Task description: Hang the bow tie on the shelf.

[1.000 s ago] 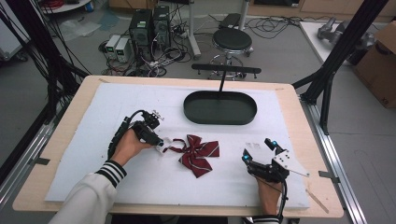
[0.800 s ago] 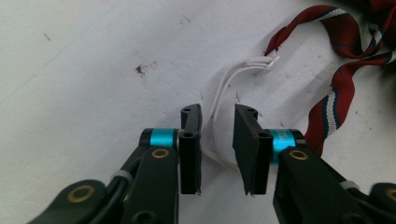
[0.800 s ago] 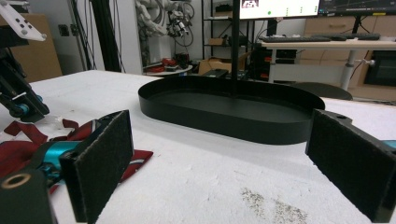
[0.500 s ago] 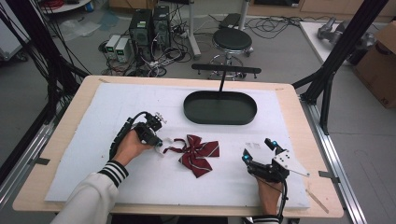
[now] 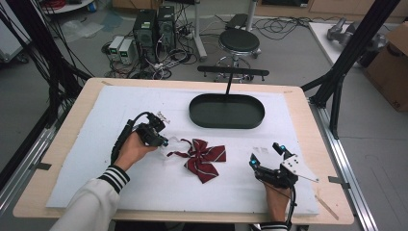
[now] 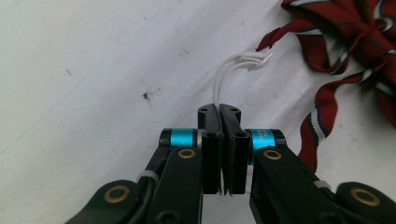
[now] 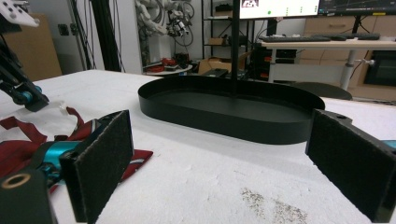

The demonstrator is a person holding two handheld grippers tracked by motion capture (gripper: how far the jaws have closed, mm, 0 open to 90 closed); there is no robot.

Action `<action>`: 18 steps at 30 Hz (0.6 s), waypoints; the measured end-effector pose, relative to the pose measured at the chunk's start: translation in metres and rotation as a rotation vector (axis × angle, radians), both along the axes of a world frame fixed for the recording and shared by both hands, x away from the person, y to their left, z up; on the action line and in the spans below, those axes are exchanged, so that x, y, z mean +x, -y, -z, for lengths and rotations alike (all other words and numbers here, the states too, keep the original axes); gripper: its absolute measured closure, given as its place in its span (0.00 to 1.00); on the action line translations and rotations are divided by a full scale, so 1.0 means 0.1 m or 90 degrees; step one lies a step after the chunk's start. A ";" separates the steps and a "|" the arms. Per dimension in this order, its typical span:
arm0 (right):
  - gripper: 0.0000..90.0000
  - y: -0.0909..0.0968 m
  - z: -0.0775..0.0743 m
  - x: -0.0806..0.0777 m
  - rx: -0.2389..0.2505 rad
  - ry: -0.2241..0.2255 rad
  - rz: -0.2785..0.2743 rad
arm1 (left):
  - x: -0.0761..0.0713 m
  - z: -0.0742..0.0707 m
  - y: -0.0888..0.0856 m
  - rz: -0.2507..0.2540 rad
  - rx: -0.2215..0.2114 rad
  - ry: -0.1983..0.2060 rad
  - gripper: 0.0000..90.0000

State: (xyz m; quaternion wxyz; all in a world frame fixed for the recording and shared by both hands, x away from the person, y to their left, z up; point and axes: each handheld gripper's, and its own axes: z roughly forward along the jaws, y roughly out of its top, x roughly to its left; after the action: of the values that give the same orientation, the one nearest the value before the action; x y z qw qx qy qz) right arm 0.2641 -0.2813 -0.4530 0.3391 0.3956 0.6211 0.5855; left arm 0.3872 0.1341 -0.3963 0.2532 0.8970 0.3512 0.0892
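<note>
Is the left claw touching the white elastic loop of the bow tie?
Touching. In the left gripper view, the left claw has just closed on the white elastic loop, which emerges from between its shut jaws.

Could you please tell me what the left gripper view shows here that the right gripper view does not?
The left gripper view shows the left gripper from behind, its jaws having just closed on the white elastic loop that runs to the bow tie.

The right gripper view shows the right gripper with its jaws wide apart and nothing between them, the black oval tray ahead, and a desk with monitors behind.

Both show the dark red striped bow tie lying on the white table cover.
</note>
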 end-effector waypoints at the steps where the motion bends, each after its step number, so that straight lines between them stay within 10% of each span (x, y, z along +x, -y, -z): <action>1: 0.07 0.00 0.00 0.00 0.000 0.000 0.000 | 0.00 -0.02 0.00 0.002 -0.006 0.005 0.97; 7: 0.07 0.00 0.00 0.00 0.000 -0.001 0.000 | -0.01 -0.18 -0.02 0.000 -0.059 0.054 0.97; 18: 0.07 0.00 0.00 0.00 -0.001 0.000 0.000 | -0.09 -0.56 0.09 0.011 -0.152 0.229 0.97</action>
State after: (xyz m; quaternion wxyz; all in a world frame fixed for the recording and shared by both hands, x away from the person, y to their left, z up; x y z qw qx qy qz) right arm 0.2641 -0.2814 -0.4529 0.3397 0.3953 0.6215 0.5849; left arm 0.3784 0.1248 -0.3399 0.4167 0.8333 0.3010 0.2034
